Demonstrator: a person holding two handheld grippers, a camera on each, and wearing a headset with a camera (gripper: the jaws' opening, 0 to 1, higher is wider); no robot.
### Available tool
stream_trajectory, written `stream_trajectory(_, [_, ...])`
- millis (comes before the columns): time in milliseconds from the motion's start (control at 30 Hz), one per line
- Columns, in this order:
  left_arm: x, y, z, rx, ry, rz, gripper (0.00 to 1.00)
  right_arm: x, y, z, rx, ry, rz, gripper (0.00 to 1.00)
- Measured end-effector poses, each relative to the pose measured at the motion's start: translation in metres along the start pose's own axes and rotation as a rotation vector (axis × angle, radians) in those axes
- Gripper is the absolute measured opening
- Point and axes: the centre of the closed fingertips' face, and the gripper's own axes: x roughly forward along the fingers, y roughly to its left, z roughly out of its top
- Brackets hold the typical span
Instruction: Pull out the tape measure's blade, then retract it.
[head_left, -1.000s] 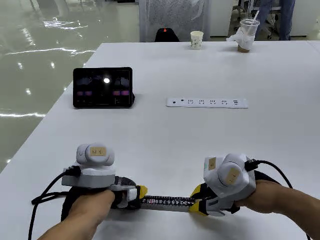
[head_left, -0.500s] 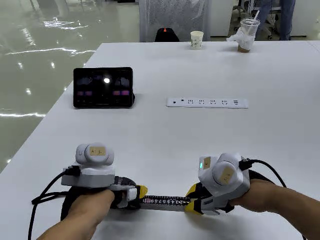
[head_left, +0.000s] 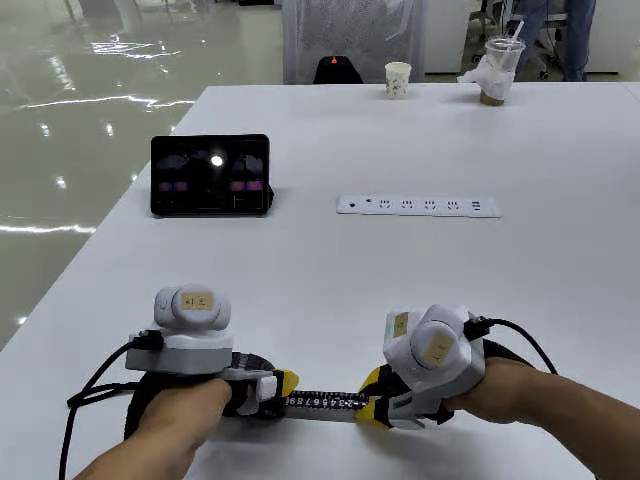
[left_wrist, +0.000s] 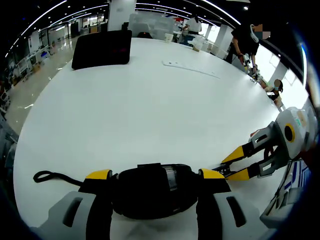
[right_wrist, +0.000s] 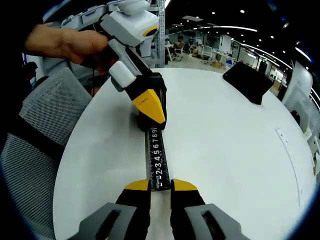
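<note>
Tightly, right hand-held gripper (right_wrist: 160, 187) pinches blade (right_wrist: 156, 156) numbered 2-9; left hand-held gripper (left_wrist: 156, 174) clamps case (left_wrist: 150, 195).

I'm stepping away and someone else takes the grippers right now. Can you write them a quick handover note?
Left gripper: shut on the tape measure, jaws around its black case, low at the near edge of the white table.
Right gripper: shut on the blade at its free end, facing the left gripper.
Done: the blade is out, and a short span lies between the two grippers. That span is shorter than a second ago, so retraction looks to be underway.
Left: ease the blade the rest of the way into the case, then let go.
</note>
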Motion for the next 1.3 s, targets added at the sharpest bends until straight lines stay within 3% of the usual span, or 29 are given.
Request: stream_trajectory(1300, [0.000,0.001,0.001,-0.025,0.004,-0.013,0.64,0.035,0.002,0.041,-0.009,-0.059,0.029,0.12])
